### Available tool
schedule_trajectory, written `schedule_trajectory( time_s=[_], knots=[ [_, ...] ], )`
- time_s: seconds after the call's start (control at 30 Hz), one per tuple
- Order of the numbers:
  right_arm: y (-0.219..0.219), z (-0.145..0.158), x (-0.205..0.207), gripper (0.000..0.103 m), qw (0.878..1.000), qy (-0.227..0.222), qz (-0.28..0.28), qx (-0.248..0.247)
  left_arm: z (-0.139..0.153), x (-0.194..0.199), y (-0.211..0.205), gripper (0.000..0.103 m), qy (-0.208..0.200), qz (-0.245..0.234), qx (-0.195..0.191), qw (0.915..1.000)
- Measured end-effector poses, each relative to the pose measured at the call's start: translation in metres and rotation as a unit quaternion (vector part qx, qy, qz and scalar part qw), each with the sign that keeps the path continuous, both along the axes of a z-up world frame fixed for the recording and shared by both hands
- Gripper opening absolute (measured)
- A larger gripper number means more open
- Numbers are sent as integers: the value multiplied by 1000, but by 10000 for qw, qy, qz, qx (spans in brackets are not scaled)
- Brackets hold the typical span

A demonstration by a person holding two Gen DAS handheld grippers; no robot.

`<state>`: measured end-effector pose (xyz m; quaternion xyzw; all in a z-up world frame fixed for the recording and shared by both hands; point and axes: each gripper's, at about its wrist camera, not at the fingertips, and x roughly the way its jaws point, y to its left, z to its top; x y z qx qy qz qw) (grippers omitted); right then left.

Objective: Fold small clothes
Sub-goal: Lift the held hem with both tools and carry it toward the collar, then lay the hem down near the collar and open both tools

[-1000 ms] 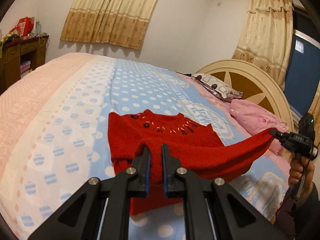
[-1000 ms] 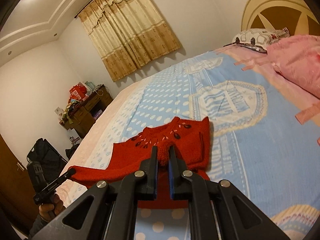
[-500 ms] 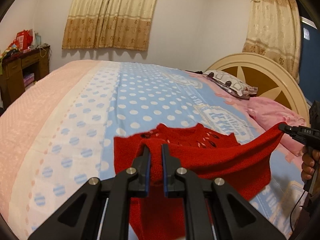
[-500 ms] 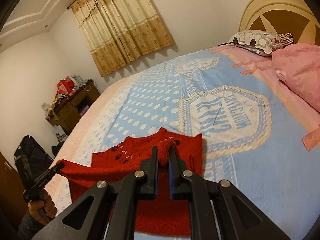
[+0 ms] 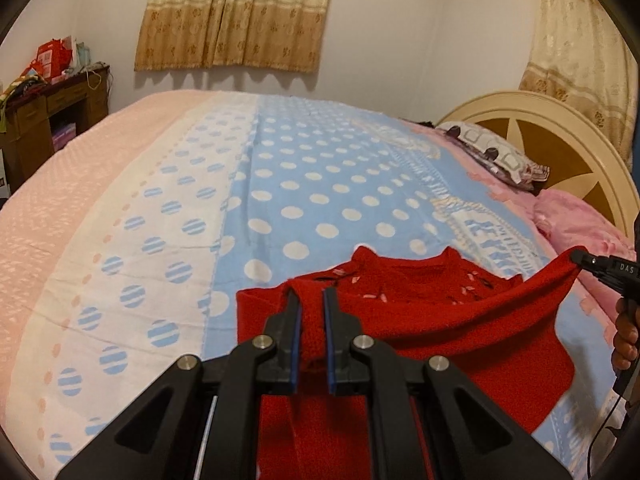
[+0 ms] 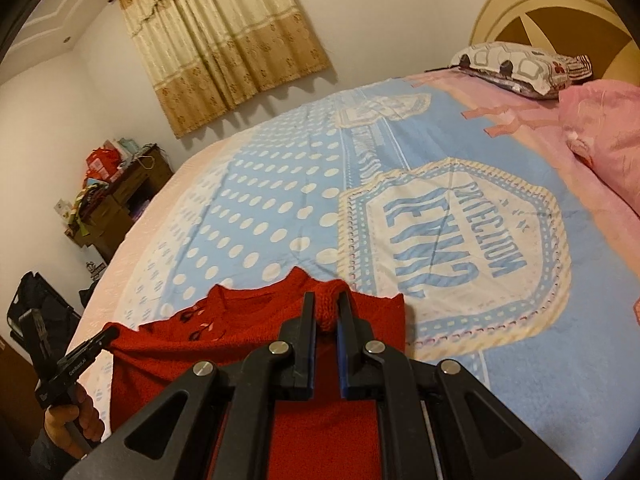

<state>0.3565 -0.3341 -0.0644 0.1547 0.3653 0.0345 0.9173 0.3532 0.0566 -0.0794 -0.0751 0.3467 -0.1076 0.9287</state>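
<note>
A small red knitted sweater [image 5: 472, 320] with dark and pink embroidery near the neck lies on the blue dotted bedspread [image 5: 320, 184]. Its lower edge is lifted and carried over toward the collar. My left gripper [image 5: 311, 300] is shut on one corner of that red hem. My right gripper [image 6: 327, 304] is shut on the other corner, where the knit bunches between the pads. The left wrist view shows the right gripper [image 5: 580, 261] at the far right, stretching the hem. The right wrist view shows the left gripper [image 6: 108, 334] at the lower left, held by a hand [image 6: 76, 420].
A pink pillow [image 6: 604, 128] and a patterned pillow [image 6: 516, 64] lie by the round cream headboard [image 5: 552, 128]. A cluttered wooden desk [image 5: 44, 108] stands by the wall beyond the bed. A black bag [image 6: 44, 312] sits on the floor. Curtains [image 5: 236, 12] hang behind.
Both grippers have carried the red hem forward over the sweater toward its collar and a little lower. More of the sweater's body is now covered by the folded part.
</note>
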Motion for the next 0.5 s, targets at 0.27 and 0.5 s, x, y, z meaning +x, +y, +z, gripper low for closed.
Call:
schedule_trajectory(
  time_s=[0.27,0.5],
  knots=[
    [-4,-34,47,7,9986,380,-284,-227,-23,29,-8,10,278,109,142,9995],
    [2,-62,78,8,9969,658,-264,-352,-36,42,-5,10,426,196,218,9987]
  ],
)
